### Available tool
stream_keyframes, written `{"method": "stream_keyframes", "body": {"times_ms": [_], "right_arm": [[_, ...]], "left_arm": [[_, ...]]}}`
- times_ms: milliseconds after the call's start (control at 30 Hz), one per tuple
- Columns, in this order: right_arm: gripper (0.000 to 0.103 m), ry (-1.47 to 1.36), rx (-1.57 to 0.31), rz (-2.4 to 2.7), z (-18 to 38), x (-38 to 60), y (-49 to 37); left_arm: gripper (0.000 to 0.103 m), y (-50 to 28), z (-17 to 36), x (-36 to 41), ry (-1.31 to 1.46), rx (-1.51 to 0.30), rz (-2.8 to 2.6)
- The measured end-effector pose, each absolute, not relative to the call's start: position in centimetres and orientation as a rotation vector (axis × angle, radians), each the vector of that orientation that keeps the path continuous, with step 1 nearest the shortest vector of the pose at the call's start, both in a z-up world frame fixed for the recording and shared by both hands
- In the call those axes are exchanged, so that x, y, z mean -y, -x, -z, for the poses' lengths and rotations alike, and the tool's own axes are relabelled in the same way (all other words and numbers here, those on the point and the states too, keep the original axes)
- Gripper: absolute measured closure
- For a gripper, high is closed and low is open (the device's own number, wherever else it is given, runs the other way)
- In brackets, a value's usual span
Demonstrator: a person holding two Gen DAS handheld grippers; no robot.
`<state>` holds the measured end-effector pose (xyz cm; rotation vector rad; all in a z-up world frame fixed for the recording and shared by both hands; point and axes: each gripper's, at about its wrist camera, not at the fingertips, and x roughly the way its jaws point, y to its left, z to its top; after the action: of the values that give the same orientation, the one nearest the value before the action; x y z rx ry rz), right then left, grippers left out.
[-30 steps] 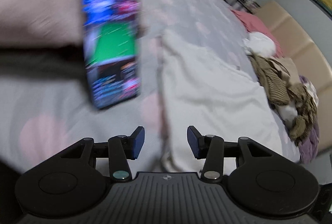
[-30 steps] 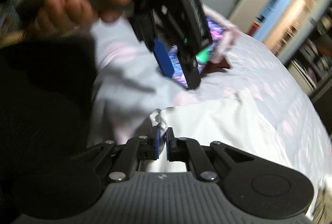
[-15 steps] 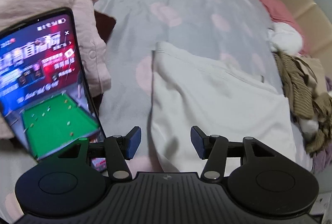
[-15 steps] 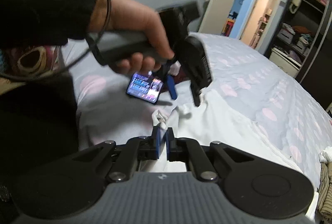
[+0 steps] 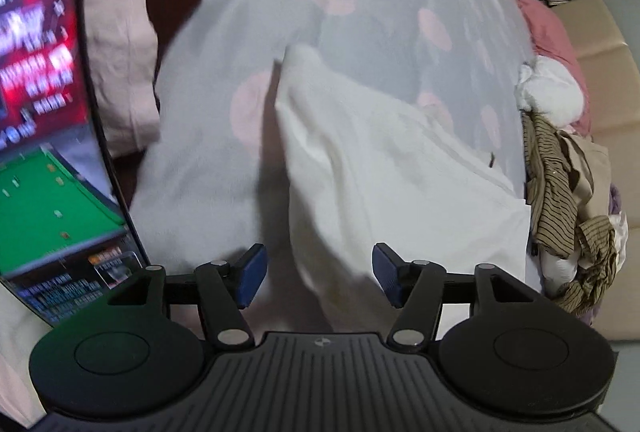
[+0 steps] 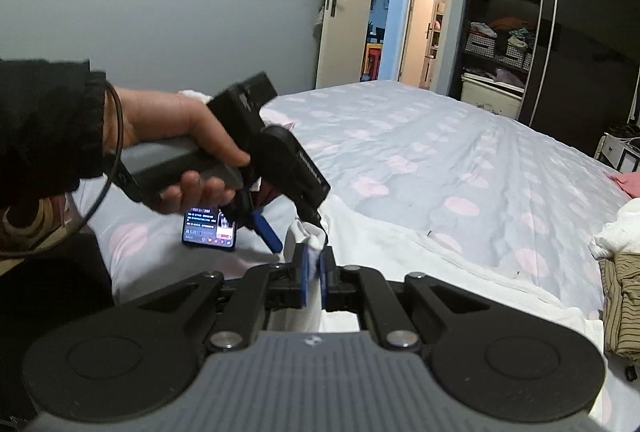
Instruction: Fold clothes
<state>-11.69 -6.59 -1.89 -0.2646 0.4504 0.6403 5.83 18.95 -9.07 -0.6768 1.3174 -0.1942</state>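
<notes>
At far left we see a glossy lit phone point(image 5: 56, 136) beside our left gripper point(image 5: 318, 278), its ribbed blue pads spread wide, empty, above the soft white rumpled garment point(image 5: 384, 184) lying on the pink-dotted bedsheet point(image 5: 360, 12); our right gripper point(image 6: 314, 274) pinches that garment's bunched corner.

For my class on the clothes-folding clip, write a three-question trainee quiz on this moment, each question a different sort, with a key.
1. True or false: the right gripper is shut on the white garment.
2. Multiple choice: the left gripper is A) shut on the garment, B) open with nothing between its fingers, C) holding the phone.
3. Fill in: the lit phone lies on the ____.

Key
1. True: white cloth is pinched between its blue pads.
2. B.
3. Bed, on the sheet with pink spots, beside the garment.
</notes>
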Motion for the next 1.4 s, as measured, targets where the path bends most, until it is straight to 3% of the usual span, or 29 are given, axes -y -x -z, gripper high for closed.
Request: {"method": "stream_keyframes", "body": {"times_ms": [133, 267, 300, 400, 433, 833, 933, 1400], "right_arm": [[0.096, 0.267, -0.434, -0.644, 1.2, 6.8, 12.3], [0.096, 0.274, -0.427, -0.651, 1.0, 6.9, 12.8], [0.096, 0.275, -0.427, -0.652, 0.9, 7.0, 13.0], [0.096, 0.274, -0.43, -0.656, 0.9, 7.4, 13.2], [0.096, 0.272, -0.433, -0.657, 1.0, 7.5, 13.2], [0.096, 0.235, -0.442, -0.687, 1.1, 7.5, 13.9], [0.096, 0.23, -0.443, -0.699, 1.0, 7.2, 13.9], [0.096, 0.222, -0.411, -0.786, 0.5, 4.5, 14.2]], "left_arm": [[0.047, -6.6, 10.2, -19.3, 0.76, -1.293, 0.176], [0.055, -7.9, 11.0, -19.3, 0.825, -1.256, 0.144], [0.069, -8.2, 11.0, -19.2, 0.827, -1.239, 0.138], [0.089, -8.8, 11.1, -18.9, 0.821, -1.195, 0.126], [0.091, -9.0, 11.2, -18.8, 0.825, -1.19, 0.121], [0.093, -9.4, 12.8, -19.3, 0.975, -1.118, 0.043], [0.098, -9.4, 12.2, -19.2, 0.922, -1.096, 0.027], [0.098, -8.9, 7.0, -21.9, 0.749, -1.061, -0.03]]}}
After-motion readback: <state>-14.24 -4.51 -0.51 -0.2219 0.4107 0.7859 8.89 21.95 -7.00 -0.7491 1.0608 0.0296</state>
